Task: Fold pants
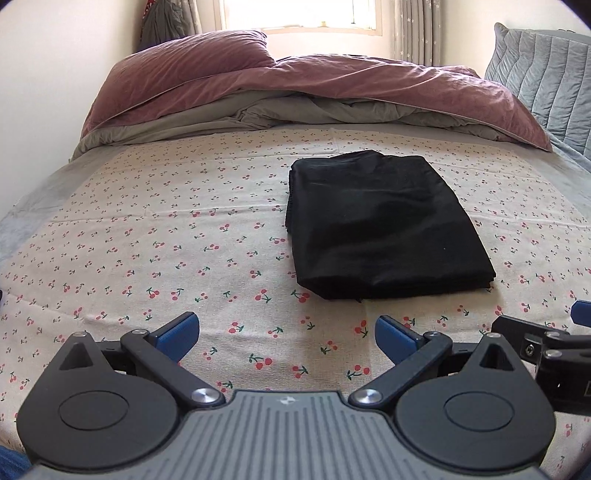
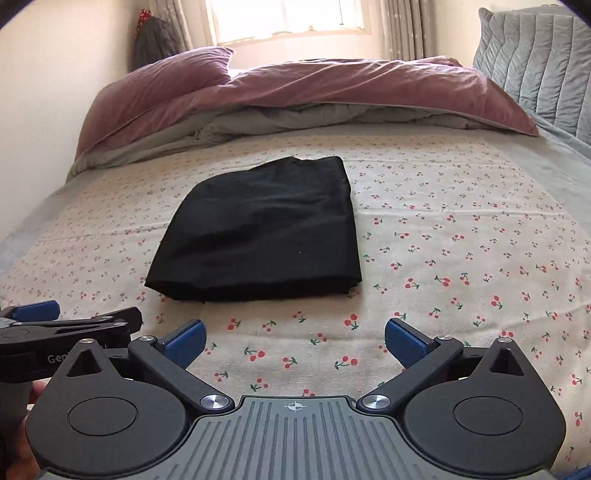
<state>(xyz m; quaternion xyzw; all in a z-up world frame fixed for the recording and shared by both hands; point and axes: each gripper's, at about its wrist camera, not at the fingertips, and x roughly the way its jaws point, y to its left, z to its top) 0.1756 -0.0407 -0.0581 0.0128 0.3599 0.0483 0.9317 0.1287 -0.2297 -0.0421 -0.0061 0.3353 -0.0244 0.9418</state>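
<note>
Black pants (image 1: 384,225) are lying folded on the bed (image 1: 147,236), long axis running away, between both wide-open, empty tools: left tool (image 1: 287,338), right tool (image 2: 293,341).

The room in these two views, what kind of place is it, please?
Most likely a bedroom in a home. A bed with a cherry-print sheet fills the view, with a mauve pillow and duvet piled at its far end, and a curtained window behind. The folded black pants lie on the sheet.
</note>
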